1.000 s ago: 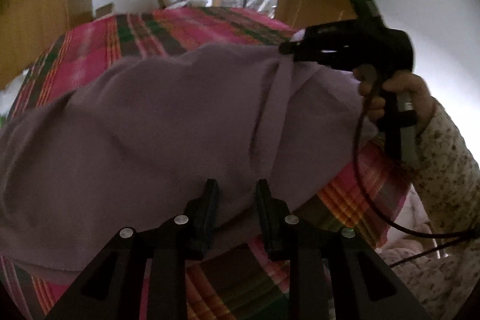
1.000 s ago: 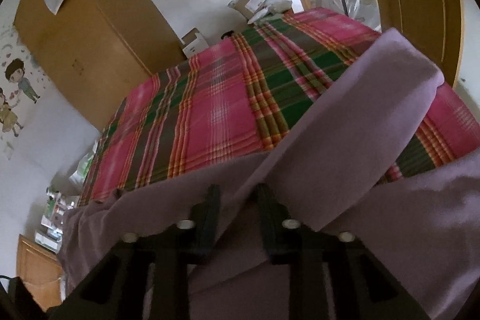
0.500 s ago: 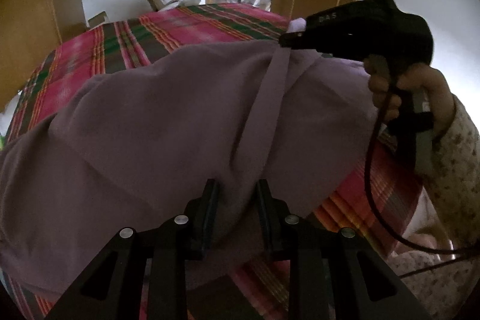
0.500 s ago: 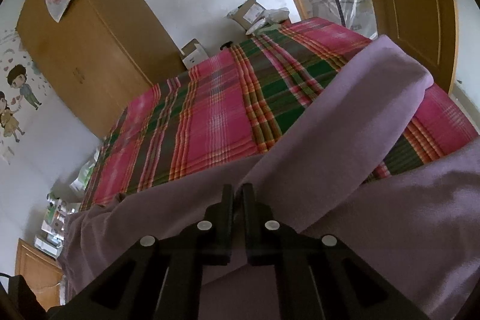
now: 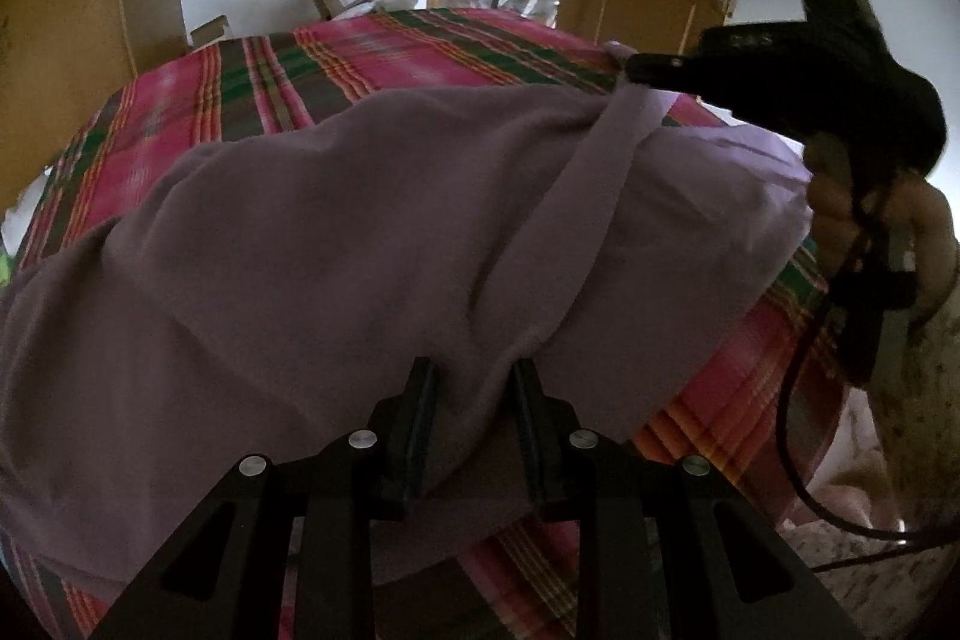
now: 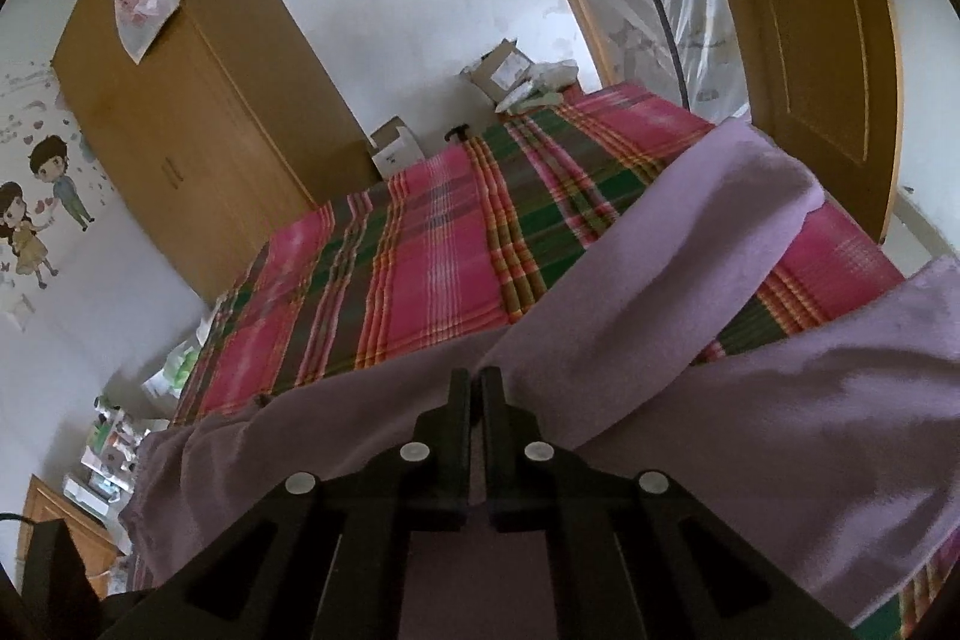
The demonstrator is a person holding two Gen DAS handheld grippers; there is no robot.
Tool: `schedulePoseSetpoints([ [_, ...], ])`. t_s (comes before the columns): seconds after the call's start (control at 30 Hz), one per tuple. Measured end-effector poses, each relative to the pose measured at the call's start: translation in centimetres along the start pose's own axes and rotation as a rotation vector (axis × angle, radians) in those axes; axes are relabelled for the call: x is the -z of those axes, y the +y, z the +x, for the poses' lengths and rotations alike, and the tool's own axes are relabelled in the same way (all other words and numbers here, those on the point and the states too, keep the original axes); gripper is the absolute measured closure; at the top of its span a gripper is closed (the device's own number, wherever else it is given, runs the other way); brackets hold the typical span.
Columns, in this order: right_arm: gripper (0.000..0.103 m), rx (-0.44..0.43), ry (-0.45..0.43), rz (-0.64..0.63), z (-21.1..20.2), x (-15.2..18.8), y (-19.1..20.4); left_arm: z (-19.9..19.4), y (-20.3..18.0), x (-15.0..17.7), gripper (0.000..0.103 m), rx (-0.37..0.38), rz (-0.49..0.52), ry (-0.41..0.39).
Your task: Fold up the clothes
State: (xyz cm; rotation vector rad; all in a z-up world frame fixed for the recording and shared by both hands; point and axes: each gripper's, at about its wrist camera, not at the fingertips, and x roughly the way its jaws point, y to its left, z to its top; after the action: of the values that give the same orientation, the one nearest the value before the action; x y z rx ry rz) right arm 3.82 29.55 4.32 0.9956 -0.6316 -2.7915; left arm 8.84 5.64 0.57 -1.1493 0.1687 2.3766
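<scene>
Your right gripper [image 6: 474, 382] has its fingers pinched almost together on a bunched edge of the purple garment [image 5: 372, 244], and in the left wrist view you can see that same gripper [image 5: 630, 67] at the far right lifting the cloth, so a taut strip runs from its tip down toward the near side. Your left gripper [image 5: 471, 382] stands with a narrow gap between its fingers and a fold of the same cloth pushed up between them; whether the fingers [image 5: 420, 400] actually press on it I cannot tell. The garment drapes across the near part of the plaid bed cover [image 5: 360, 52], with a sleeve [image 6: 708, 220] reaching to the far right. From here it looks like you are gathering two points before carrying one side over. To do that well, make sure the left fingers truly bite the cloth before you lift, keep both holds level so the edge between them stays straight, and move both hands together; the soft cloth will sag and slip if one side leads. The wardrobe [image 6: 198, 112] stands well clear
</scene>
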Motion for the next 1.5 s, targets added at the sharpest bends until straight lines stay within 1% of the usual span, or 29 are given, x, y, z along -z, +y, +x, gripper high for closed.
schedulePoseSetpoints([
  [0.1, 0.100, -0.005, -0.017, 0.012, -1.0, 0.2, -0.3, -0.1, 0.3, 0.0, 0.076, 0.011, -0.010, -0.003],
  [0.13, 0.100, -0.004, -0.024, 0.014, -1.4, 0.3, -0.4, -0.1, 0.3, 0.0, 0.078, 0.013, -0.012, -0.004],
  [0.27, 0.100, 0.004, -0.032, 0.015, -2.3, 0.8, -0.7, -0.4, 0.6, 0.1, 0.091, 0.036, -0.030, -0.013],
  [0.43, 0.100, 0.012, -0.041, 0.021, -3.1, 1.2, -0.9, -0.7, 0.8, 0.2, 0.096, 0.056, -0.036, -0.031],
  [0.73, 0.100, 0.021, -0.064, 0.024, -4.6, 2.1, -1.1, -1.7, 0.7, 0.3, 0.096, 0.071, -0.042, -0.069],
  [1.0, 0.100, 0.038, -0.142, -0.025, -7.2, 2.4, 0.1, -3.6, 0.8, 0.0, 0.096, 0.091, -0.042, -0.135],
  [1.2, 0.100, 0.052, -0.174, -0.058, -9.3, 2.9, 0.9, -5.2, 0.5, 0.3, 0.096, 0.112, -0.022, -0.169],
  [1.5, 0.100, 0.076, -0.120, -0.032, -9.6, 5.1, -0.6, -4.8, 0.2, 1.7, 0.096, 0.131, 0.000, -0.119],
])
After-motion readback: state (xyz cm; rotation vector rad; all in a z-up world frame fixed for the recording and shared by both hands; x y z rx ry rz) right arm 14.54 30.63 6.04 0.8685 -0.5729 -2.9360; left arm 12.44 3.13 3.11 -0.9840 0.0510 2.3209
